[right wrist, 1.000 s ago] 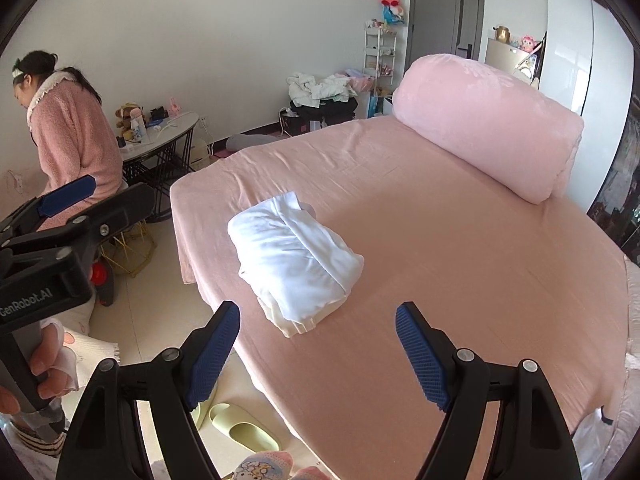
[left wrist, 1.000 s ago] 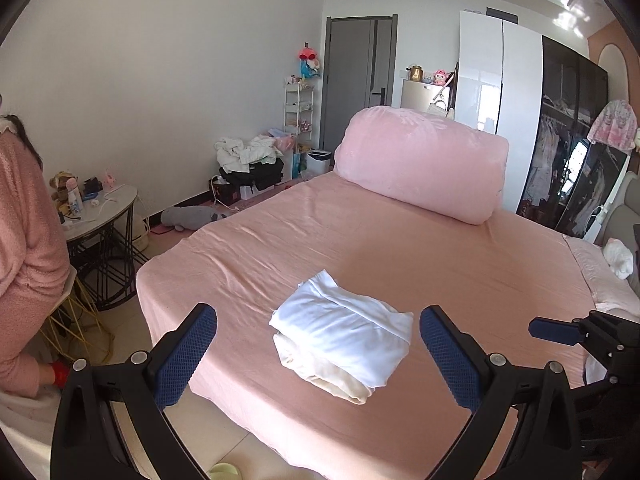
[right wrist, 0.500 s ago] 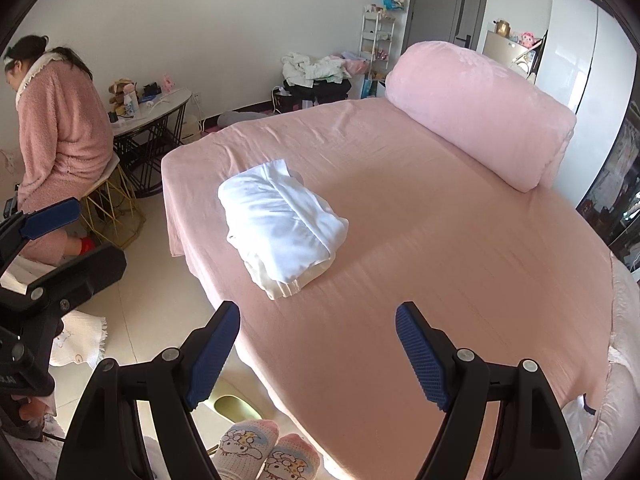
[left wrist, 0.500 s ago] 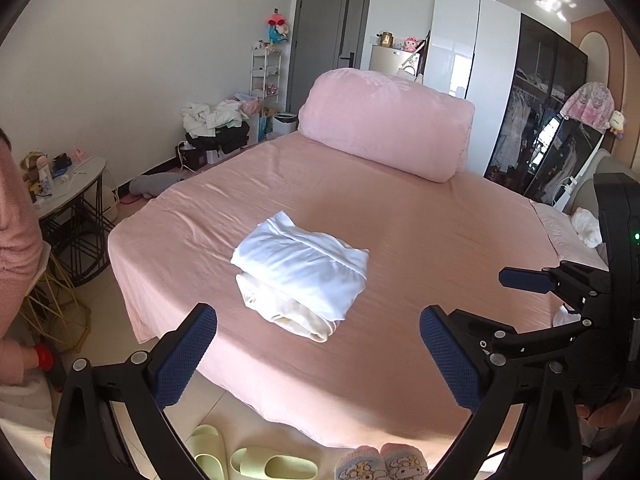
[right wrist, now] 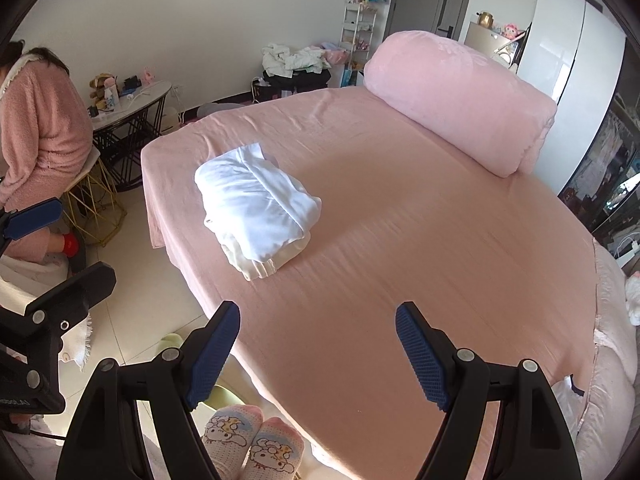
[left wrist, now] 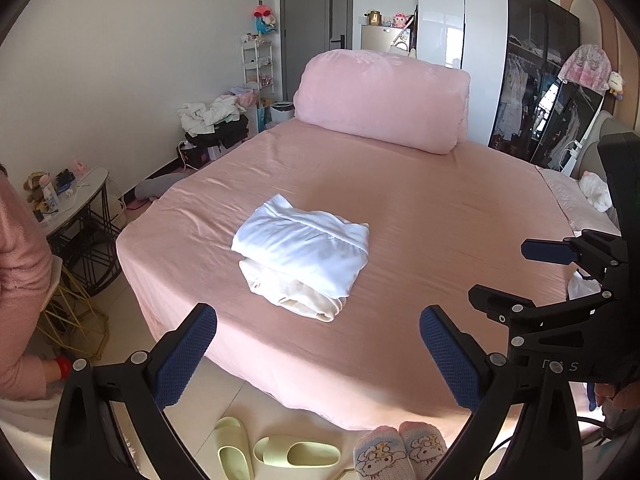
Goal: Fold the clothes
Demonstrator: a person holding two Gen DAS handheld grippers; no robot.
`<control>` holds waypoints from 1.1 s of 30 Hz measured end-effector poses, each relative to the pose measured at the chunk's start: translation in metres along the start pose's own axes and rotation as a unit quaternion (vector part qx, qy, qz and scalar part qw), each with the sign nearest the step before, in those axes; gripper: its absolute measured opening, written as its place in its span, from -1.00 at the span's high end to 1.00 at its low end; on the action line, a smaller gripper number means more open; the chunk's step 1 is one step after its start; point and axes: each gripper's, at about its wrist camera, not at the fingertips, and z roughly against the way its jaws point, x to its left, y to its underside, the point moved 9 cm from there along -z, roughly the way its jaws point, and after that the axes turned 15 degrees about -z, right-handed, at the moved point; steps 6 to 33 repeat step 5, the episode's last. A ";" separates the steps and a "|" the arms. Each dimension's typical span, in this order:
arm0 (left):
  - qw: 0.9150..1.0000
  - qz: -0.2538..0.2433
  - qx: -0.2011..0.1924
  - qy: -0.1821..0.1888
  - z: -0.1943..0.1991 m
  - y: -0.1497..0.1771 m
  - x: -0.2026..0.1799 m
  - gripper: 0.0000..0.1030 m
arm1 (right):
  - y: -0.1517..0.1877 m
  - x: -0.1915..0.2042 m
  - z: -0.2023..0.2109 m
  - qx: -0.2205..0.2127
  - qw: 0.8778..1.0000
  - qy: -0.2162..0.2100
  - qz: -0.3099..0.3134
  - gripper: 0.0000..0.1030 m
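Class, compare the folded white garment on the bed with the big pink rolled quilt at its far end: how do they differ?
The folded white garment is small, flat and white with a cream layer beneath; the pink rolled quilt is far larger, plump and pink. The garment lies near the bed's front corner; the quilt sits at the far end. Both rest on the pink bed sheet, untouched by either gripper.

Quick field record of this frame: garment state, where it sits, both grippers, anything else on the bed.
garment: folded white garment, cream layer showing under the white at its near end
location: on the pink bed sheet, toward the corner nearest the side table
left gripper: open, nothing between the fingers, short of the garment
right gripper: open, empty, over the near bed edge
also on bed: rolled pink quilt at the far side
floor: pale green slippers by the bed
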 end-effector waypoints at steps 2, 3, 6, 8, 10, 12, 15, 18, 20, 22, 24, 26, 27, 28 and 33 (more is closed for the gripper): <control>1.000 0.002 -0.002 0.007 0.001 0.000 -0.001 -1.00 | 0.002 0.003 0.000 0.003 1.000 -0.002 0.007 -0.56; 1.000 0.002 -0.003 0.005 0.002 -0.001 0.000 -1.00 | 0.003 0.005 0.000 0.004 1.000 -0.003 0.011 -0.56; 1.000 0.001 -0.006 0.000 0.004 -0.001 0.001 -1.00 | 0.004 0.008 0.001 0.003 1.000 -0.004 0.018 -0.56; 1.000 0.001 -0.006 0.000 0.004 -0.001 0.001 -1.00 | 0.004 0.008 0.001 0.003 1.000 -0.004 0.018 -0.56; 1.000 0.001 -0.006 0.000 0.004 -0.001 0.001 -1.00 | 0.004 0.008 0.001 0.003 1.000 -0.004 0.018 -0.56; 1.000 0.001 -0.006 0.000 0.004 -0.001 0.001 -1.00 | 0.004 0.008 0.001 0.003 1.000 -0.004 0.018 -0.56; 1.000 0.001 -0.006 0.000 0.004 -0.001 0.001 -1.00 | 0.004 0.008 0.001 0.003 1.000 -0.004 0.018 -0.56; 1.000 0.001 -0.006 0.000 0.004 -0.001 0.001 -1.00 | 0.004 0.008 0.001 0.003 1.000 -0.004 0.018 -0.56; 1.000 0.001 -0.006 0.000 0.004 -0.001 0.001 -1.00 | 0.004 0.008 0.001 0.003 1.000 -0.004 0.018 -0.56; 1.000 0.001 -0.006 0.000 0.004 -0.001 0.001 -1.00 | 0.004 0.008 0.001 0.003 1.000 -0.004 0.018 -0.56; 1.000 0.001 -0.006 0.000 0.004 -0.001 0.001 -1.00 | 0.004 0.008 0.001 0.003 1.000 -0.004 0.018 -0.56; 1.000 0.001 -0.006 0.000 0.004 -0.001 0.001 -1.00 | 0.004 0.008 0.001 0.003 1.000 -0.004 0.018 -0.56; 1.000 0.001 -0.006 0.000 0.004 -0.001 0.001 -1.00 | 0.004 0.008 0.001 0.003 1.000 -0.004 0.018 -0.56; 1.000 0.001 -0.006 0.000 0.004 -0.001 0.001 -1.00 | 0.004 0.008 0.001 0.003 1.000 -0.004 0.018 -0.56; 1.000 0.001 -0.006 0.000 0.004 -0.001 0.001 -1.00 | 0.004 0.008 0.001 0.003 1.000 -0.004 0.018 -0.56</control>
